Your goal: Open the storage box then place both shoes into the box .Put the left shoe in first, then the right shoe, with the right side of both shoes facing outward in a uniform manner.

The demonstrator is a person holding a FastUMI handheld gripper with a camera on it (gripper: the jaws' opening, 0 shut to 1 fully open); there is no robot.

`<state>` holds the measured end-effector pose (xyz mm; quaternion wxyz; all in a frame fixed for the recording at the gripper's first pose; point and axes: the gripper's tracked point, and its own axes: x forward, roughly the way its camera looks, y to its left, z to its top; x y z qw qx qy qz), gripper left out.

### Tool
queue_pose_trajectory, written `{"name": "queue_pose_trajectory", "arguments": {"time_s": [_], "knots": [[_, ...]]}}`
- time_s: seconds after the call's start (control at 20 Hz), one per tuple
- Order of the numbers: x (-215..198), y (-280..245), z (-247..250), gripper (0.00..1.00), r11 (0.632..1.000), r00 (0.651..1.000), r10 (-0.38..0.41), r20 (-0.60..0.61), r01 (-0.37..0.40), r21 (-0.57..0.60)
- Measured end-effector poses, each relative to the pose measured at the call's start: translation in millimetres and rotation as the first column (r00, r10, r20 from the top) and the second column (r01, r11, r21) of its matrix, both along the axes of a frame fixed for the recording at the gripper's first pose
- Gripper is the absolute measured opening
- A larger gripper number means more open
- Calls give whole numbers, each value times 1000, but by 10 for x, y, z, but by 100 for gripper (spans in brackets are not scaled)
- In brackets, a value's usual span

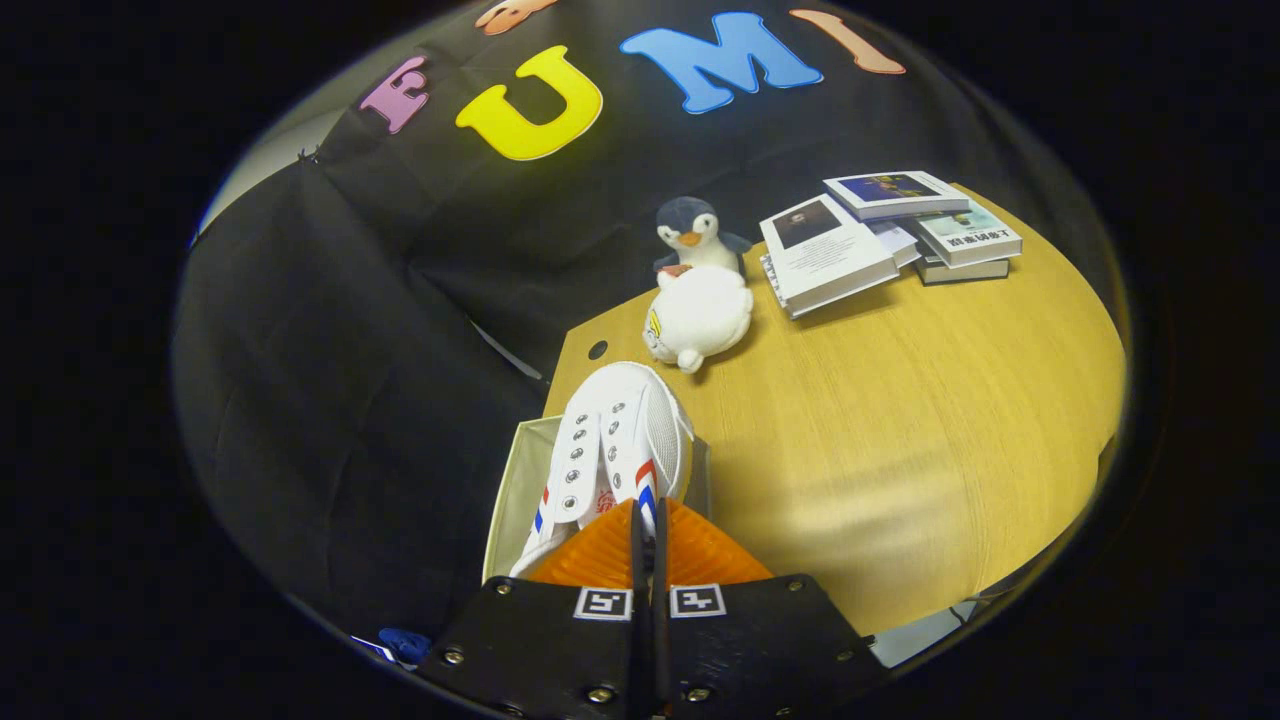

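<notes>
A white sneaker (pixel 620 445) with red and blue side stripes and metal eyelets is seen just ahead of the gripper (pixel 645 530), toe pointed away. The two fingers are brought almost together, with only a thin strip of the shoe's rear edge pinched between them, so the shoe is gripped at its heel end. The shoe is held over a pale storage box (pixel 515 490), whose open top and inner wall are seen to the left of and below the shoe, at the near left corner of a round wooden table (pixel 900 440). Whether the shoe rests inside the box or hangs above it cannot be told. Farther along the table, beyond the shoe's toe, a white plush toy (pixel 700 315) is laid, and a grey and white plush penguin (pixel 693 235) is stood just behind it, touching or nearly so. To the far right, a loose stack of books (pixel 880 235) is spread on the tabletop, well apart from the box. A small dark hole (pixel 597 350) is noted in the table near its left edge.
</notes>
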<state>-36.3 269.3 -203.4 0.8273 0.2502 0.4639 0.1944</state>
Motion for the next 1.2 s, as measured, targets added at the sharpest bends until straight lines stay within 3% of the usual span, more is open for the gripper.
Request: {"name": "queue_pose_trajectory", "arguments": {"time_s": [0.3, 0.55, 0.6, 0.65, 0.7, 0.8, 0.85, 1.2], "knots": [[-34, 483, -45, 0, 1000, 1000, 17, 2, -17, 5], [-49, 673, -242, 0, 997, 999, 28, 27, -26, -74], [-79, 772, -223, 3, 999, 998, 34, 46, -32, -38], [-46, 810, -105, 28, 1000, 998, 22, 67, -22, 5], [6, 807, -47, 41, 1000, 996, 14, 93, -16, 21], [85, 659, 53, 93, 1000, 989, 13, 146, -10, -18], [105, 580, 91, 98, 999, 984, 17, 179, -9, -44], [203, -52, 571, 97, 985, 915, 47, 400, 24, -169]]}}
